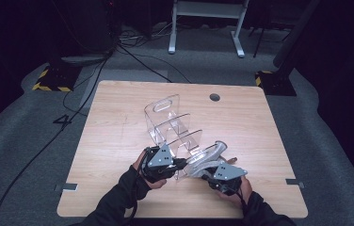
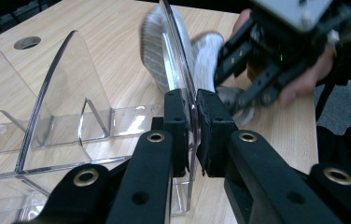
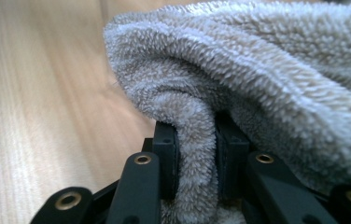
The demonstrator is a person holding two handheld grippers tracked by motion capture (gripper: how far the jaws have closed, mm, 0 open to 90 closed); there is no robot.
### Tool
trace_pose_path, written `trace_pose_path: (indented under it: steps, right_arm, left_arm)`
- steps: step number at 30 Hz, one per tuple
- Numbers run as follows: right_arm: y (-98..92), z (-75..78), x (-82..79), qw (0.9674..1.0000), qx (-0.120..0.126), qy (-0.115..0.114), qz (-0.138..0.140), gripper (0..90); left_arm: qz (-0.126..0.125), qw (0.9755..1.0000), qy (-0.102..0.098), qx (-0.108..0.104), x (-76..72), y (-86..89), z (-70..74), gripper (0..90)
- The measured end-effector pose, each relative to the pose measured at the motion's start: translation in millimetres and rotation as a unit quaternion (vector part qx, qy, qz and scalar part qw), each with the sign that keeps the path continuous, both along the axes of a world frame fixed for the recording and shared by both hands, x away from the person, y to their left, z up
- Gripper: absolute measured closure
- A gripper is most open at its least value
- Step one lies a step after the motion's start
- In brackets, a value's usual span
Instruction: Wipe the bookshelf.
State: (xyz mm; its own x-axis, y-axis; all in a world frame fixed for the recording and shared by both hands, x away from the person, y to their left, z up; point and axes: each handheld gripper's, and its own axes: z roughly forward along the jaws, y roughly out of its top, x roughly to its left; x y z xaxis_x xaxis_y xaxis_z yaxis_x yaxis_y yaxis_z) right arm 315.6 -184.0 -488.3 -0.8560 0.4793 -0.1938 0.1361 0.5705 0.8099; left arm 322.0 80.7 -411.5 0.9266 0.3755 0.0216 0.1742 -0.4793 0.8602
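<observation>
Both forearms, in dark sleeves, come in from the bottom edge of the high view and angle toward each other near the lower middle of the frame. The left tongs (image 1: 181, 164) point rightward and are clamped on the nearest upright divider of a clear plastic rack (image 1: 169, 123); in the left gripper view the two black pads pinch the thin clear plate (image 2: 183, 65) between them. The right tongs (image 1: 206, 175) point up and to the left, gripped by a hand (image 1: 241, 188) low on the right, and are closed on a fold of a grey fleecy cloth (image 3: 257, 79) (its pile bulges out on both sides of the pads). In the high view the cloth (image 1: 210, 155) lies against the near end of the rack, just right of the clamped divider. The rack stands on the wooden worktop (image 1: 114, 141), running from frame centre toward the tongs. A round cable hole (image 1: 214, 97) sits in the worktop's upper right, well apart from the rack.
</observation>
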Motion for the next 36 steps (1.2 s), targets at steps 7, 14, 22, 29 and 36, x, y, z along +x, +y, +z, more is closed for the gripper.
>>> trace_pose_path:
  steps: [7, 14, 22, 29, 36]
  right_arm:
    - [19.5, 6.8, -9.1, 0.9991, 0.012, -0.010, 0.038, 74.1]
    - [16.7, 39.1, -23.5, 0.9951, 0.049, -0.064, 0.057, 74.2]
    - [-30.7, 60.4, -9.2, 0.9912, 0.097, -0.086, -0.025, 74.2]
    - [-44.7, 62.2, 0.3, 0.9894, 0.092, -0.099, -0.053, 74.3]
    - [-51.9, 39.2, 10.9, 0.9931, 0.072, -0.061, -0.069, 74.3]
  left_arm:
    - [0.003, 1.0000, -0.001, 0.002, 0.1, -2.5, -0.1, 83.0]
    - [0.002, 1.0000, -0.006, 0.007, -1.0, -3.5, 0.5, 82.9]
    - [-0.004, 0.9999, -0.006, 0.007, 0.2, -2.5, 0.5, 82.6]
    - [-0.003, 0.9999, -0.006, 0.010, -0.3, -2.7, 1.1, 82.6]
    - [-0.004, 0.9999, -0.006, 0.009, -0.8, -2.2, 1.1, 82.6]
